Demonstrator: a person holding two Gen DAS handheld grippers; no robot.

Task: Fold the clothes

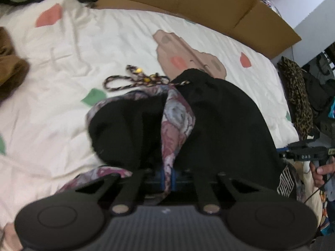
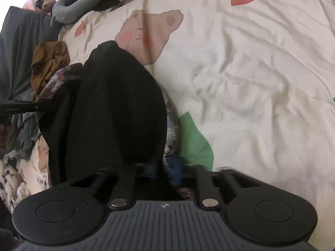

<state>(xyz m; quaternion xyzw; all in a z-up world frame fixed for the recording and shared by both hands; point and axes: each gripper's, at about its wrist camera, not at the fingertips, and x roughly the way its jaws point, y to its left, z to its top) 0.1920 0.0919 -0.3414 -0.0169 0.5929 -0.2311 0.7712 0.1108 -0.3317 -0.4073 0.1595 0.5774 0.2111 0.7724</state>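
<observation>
- On the white bed cover lies the black garment, with a flowery lining showing along its edge.
- Its near end is lifted off the bed, and the far end rests on the bear picture.
- The left gripper is pinched tight on the flowery edge.
- The right gripper is also closed on cloth, where black and flowery parts meet.
- I think the step is to lift and lay the garment flat for a fold.
- To do it well, keep both grips firm, pull the edge straight between them, and lower it slowly so no bumps form.
- Watch the twisted cord, so it does not get trapped under the fold.
- Only the left view shows that cord, a cardboard box and a hand holding the other tool.
- Only the right view shows a brown cloth and a gray pillow.
</observation>
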